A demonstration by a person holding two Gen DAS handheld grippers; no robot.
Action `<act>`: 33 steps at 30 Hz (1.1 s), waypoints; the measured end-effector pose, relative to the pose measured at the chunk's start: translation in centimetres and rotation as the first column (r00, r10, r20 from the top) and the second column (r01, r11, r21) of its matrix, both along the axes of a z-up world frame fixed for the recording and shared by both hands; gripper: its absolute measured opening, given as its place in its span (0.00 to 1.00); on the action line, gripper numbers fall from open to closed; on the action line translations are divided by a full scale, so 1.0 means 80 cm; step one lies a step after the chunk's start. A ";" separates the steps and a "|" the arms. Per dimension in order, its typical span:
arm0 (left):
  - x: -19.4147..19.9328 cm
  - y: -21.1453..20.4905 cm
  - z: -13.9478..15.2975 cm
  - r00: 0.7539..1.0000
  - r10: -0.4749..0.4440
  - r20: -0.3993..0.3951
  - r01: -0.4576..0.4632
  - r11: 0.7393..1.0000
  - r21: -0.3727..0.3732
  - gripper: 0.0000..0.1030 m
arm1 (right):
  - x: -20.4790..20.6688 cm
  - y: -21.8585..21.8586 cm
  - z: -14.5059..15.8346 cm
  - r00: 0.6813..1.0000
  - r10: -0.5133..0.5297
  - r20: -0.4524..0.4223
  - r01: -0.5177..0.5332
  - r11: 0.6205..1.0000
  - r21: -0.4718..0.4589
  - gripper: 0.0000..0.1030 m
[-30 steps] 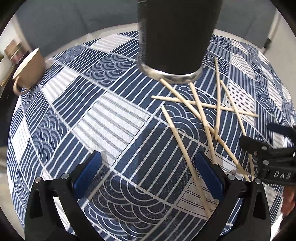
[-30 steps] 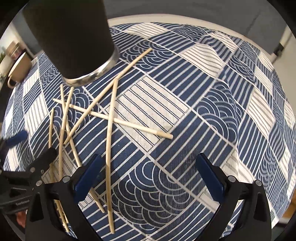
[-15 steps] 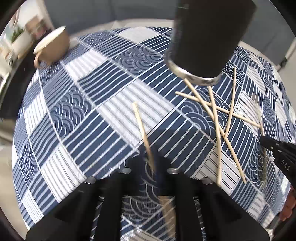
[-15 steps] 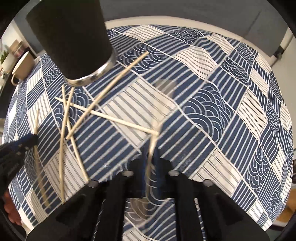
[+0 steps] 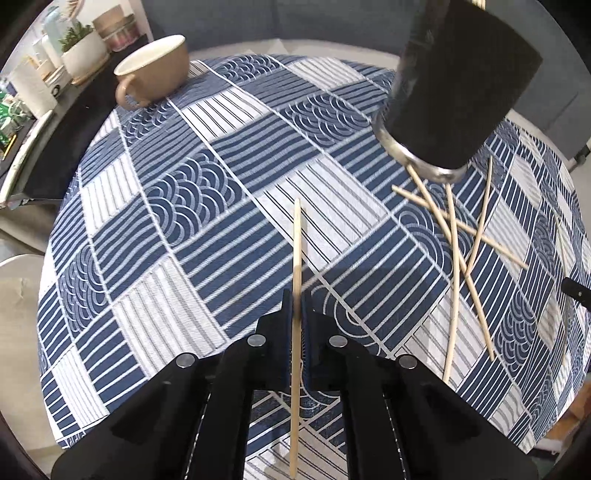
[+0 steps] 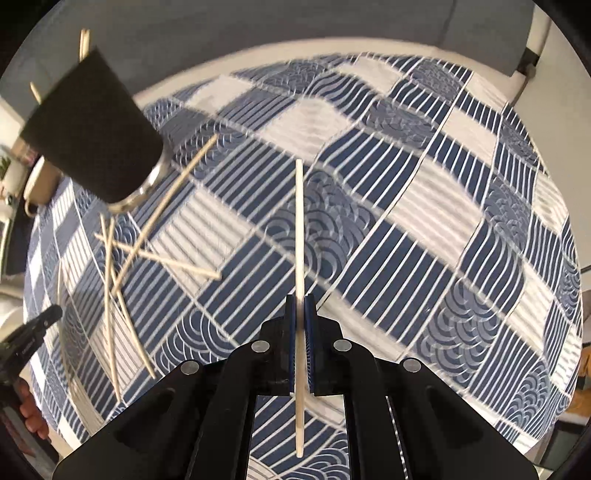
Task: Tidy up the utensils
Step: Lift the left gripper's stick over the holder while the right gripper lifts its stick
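Note:
My left gripper (image 5: 296, 295) is shut on a wooden chopstick (image 5: 296, 240) and holds it above the blue patterned tablecloth (image 5: 207, 206). My right gripper (image 6: 300, 301) is shut on another chopstick (image 6: 299, 221), also lifted. A black cylindrical holder with a metal base (image 5: 454, 88) stands at the far right in the left wrist view, and at the far left in the right wrist view (image 6: 92, 129), with a few chopstick tips sticking out of its top. Several loose chopsticks (image 5: 458, 240) lie crossed in front of it, also in the right wrist view (image 6: 122, 258).
A tan cup (image 5: 153, 70) stands at the table's far left edge. Pots and jars (image 5: 77, 55) sit on a shelf beyond it. A grey sofa (image 6: 295, 22) lies behind the table. The other gripper's tip (image 6: 33, 328) shows at the left.
Both grippers were open over the pile a second ago. Each has closed on one chopstick and lifted it away from the pile, the left moving leftward, the right rightward.

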State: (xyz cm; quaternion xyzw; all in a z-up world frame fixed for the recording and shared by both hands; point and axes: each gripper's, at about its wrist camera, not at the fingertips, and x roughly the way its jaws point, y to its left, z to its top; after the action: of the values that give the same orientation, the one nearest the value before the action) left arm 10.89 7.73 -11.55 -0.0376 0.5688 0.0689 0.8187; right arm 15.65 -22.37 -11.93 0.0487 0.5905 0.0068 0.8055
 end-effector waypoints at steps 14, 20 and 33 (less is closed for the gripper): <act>0.026 0.020 0.128 0.980 0.045 0.196 -0.059 0.996 0.065 0.05 | 0.036 0.014 0.133 0.957 0.100 0.272 -0.122 0.990 0.064 0.04; 0.052 0.029 0.188 0.960 0.035 0.277 -0.067 0.992 0.106 0.05 | 0.043 0.046 0.206 0.893 0.152 0.423 -0.210 0.973 0.092 0.05; 0.090 0.003 0.275 0.910 -0.065 0.410 0.014 0.992 0.125 0.05 | 0.068 0.091 0.293 0.790 0.185 0.585 -0.351 0.918 0.185 0.05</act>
State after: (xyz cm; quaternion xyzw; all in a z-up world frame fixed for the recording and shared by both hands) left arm 18.11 7.96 10.48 0.0092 0.3785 0.0767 0.9224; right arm 21.08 -15.09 11.52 0.0745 0.3242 0.2206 0.9169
